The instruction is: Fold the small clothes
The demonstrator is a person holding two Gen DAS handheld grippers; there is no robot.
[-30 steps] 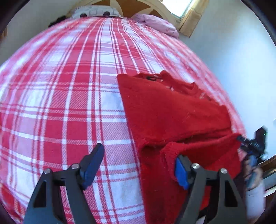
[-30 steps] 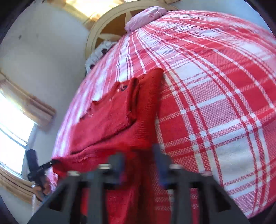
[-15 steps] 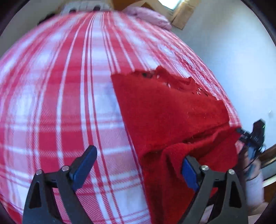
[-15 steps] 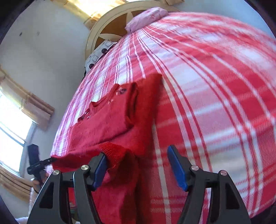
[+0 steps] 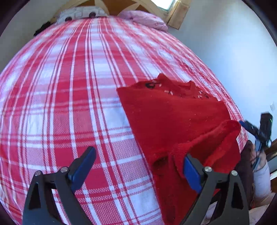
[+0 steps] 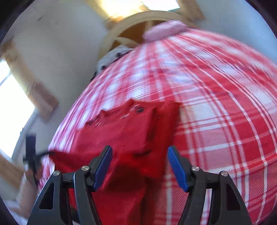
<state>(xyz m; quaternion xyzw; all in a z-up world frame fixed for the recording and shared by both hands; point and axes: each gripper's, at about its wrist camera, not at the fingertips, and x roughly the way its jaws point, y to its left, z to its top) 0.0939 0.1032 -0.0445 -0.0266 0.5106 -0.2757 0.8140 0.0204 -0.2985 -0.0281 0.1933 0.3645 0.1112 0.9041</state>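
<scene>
A small red knitted sweater [image 5: 173,117] lies on the red and white plaid bedspread [image 5: 72,97], partly folded, with one sleeve laid across its lower part. My left gripper [image 5: 138,164] is open; its right finger [image 5: 190,171] sits at the sleeve's cuff, its left finger over bare bedspread. In the right wrist view the sweater [image 6: 128,131] is blurred. My right gripper [image 6: 139,166] is open above the sweater's near edge and holds nothing.
The bedspread [image 6: 216,112] covers the whole bed. A pink pillow [image 5: 145,19] and a wooden headboard [image 5: 107,5] stand at the far end. White walls flank the bed. The other gripper shows at the bed's edge [image 5: 259,131].
My right gripper went from shut on the sweater to open and let it go. Both grippers pulled back and up; the sleeve now lies draped across the sweater.
</scene>
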